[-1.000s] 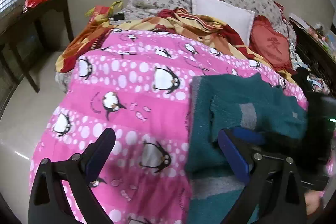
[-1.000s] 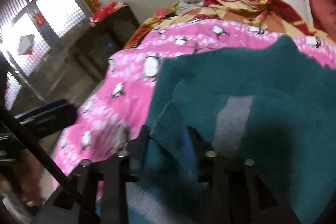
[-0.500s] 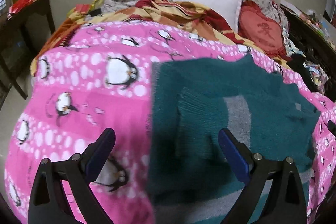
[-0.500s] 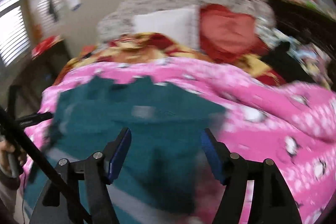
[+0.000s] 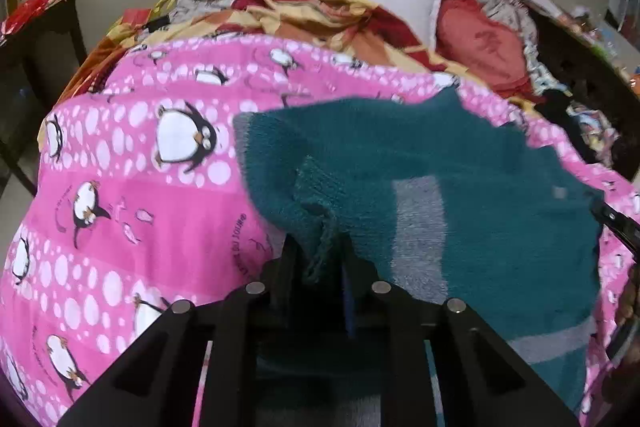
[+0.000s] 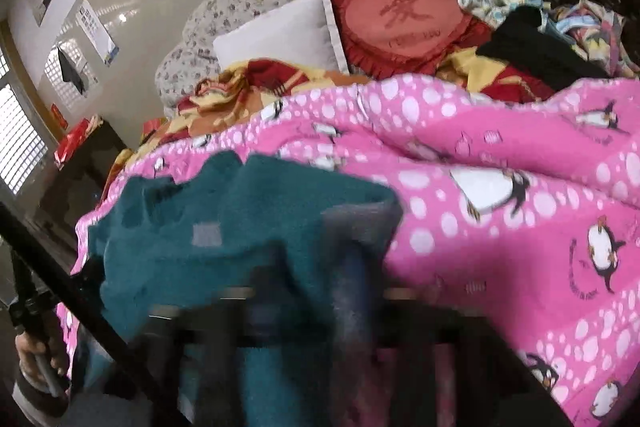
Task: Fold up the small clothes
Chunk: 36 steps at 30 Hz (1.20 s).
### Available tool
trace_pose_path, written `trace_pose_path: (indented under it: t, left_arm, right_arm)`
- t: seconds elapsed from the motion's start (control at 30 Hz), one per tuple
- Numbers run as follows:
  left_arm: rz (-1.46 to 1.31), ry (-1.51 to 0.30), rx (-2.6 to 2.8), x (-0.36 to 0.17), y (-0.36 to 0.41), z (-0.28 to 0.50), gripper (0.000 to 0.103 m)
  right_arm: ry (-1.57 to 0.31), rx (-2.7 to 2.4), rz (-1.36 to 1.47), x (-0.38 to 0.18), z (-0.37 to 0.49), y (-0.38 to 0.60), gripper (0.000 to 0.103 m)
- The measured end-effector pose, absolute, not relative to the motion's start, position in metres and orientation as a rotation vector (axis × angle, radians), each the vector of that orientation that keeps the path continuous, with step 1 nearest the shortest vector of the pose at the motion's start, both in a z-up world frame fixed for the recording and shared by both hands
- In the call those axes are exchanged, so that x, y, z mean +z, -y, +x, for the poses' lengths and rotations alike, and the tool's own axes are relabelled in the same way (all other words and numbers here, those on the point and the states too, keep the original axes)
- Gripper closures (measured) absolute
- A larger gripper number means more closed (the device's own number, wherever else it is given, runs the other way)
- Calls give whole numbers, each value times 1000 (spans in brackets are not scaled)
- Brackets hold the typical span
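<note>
Half a second back both grippers were being held wide open above the teal knitted sweater with grey stripes [image 5: 472, 163] spread on the pink penguin-print quilt [image 5: 132, 195]; now the left gripper [image 5: 320, 267] is being clamped on a bunched fold at its near left edge, so a fold is likely being started. The right gripper [image 6: 320, 291] is being blurred by motion in its own view, seemingly closed into the grey-cuffed cloth, though that cannot be told for certain, while the left view is showing only its dark edge at the sweater's far side.

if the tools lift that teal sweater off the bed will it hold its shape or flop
Likely flop: the sweater already bunches into a soft ridge where the left tool pinches it. Its thick fuzzy knit suggests it is light for its bulk and unlikely to slip. It may cling slightly to the pink quilt. The right tool view is blurred.
</note>
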<state>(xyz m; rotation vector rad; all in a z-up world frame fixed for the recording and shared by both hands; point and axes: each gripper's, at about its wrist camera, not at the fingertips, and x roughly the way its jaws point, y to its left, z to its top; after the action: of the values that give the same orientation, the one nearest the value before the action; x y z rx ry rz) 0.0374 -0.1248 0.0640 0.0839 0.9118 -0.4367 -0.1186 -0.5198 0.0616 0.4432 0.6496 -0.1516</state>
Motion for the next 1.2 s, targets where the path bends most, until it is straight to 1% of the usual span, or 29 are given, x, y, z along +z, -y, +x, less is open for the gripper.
trace_pose_path:
  t: [0.13,0.2,0.27,0.33,0.43,0.47,0.53,0.57,0.6,0.67,0.73,0.87,1.1,1.13,1.2]
  left_arm:
    - [63,-862,-476,81,112,25,86]
    - [61,-836,-452,83,106,20,86]
    - [51,-820,-433,79,103,21,86]
    - [57,-848,-400,66,104,26,86]
    - [122,-869,-378,50,112,29,85]
    - [128,-867,-373,51,111,28,82]
    - [115,-864,-377,56,108,25,79]
    - [102,-863,-382,61,105,24,73]
    - [100,-857,-376,65,103,23,69]
    - [106,-821,-364,78,98,18,50]
    - [106,-782,-345,89,94,12,41]
    - [128,-784,-354,89,103,10,40]
    - [201,-884,-329,41,123,23,39]
    - [193,-890,-330,39,122,25,37]
    - [189,-890,-327,40,120,24,35]
  right_arm:
    - [-592,-155,361,82,-116,503,90]
    - [-579,-156,367,83,-112,502,90]
    - [-576,-157,390,79,-105,504,90]
    - [-608,-183,369,67,-93,503,90]
    - [-642,-181,368,59,-87,502,90]
    - [-644,-185,364,62,-89,503,88]
    - [-640,-202,369,73,-103,505,70]
    - [-629,-201,367,80,-111,505,67]
    - [-623,-195,364,83,-117,504,66]
    - [-620,-153,341,94,-132,494,66]
    - [-624,-115,294,99,-143,478,66]
    - [-694,-70,254,85,-145,449,67]
    - [-866,-80,195,23,-130,424,67]
    - [-893,-75,205,16,-129,427,67]
    - [-882,-67,210,18,-133,428,67]
